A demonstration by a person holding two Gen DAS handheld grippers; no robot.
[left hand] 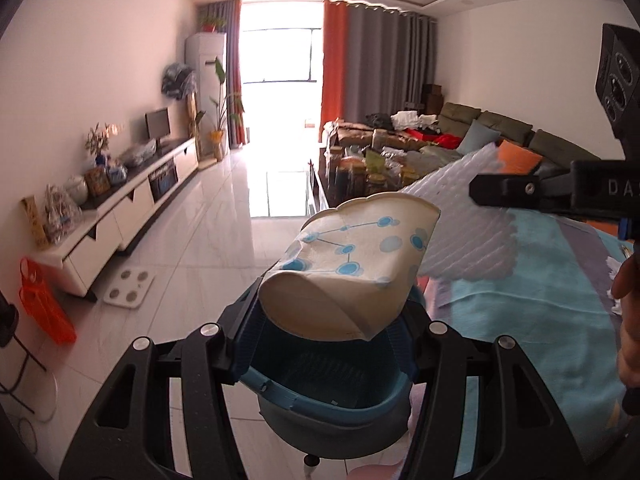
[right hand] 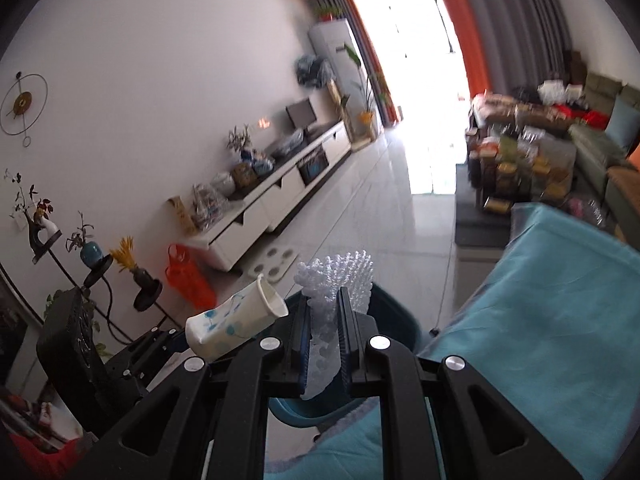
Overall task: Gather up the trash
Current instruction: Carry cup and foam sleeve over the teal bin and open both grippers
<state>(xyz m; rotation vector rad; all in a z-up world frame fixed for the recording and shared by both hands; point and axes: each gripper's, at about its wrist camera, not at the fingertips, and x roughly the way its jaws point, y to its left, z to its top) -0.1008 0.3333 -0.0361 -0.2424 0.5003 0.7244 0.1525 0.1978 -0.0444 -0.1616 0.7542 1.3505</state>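
The left gripper (left hand: 328, 320) clamps a crushed paper cup (left hand: 352, 268) over the teal bin (left hand: 320, 392). The right gripper (right hand: 324, 344) pinches white foam wrap (right hand: 336, 280) (jaws nearly together).

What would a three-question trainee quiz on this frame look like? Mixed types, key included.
1. True or false: the left gripper holds a crushed paper cup.
2. What does the right gripper grip? A) bubble wrap B) a bottle C) nothing
3. Fill in: below both grippers sits an open blue ____.

Key:
1. True; the cup is pinched over the bin.
2. A; the bubble wrap stands between its fingers.
3. bin
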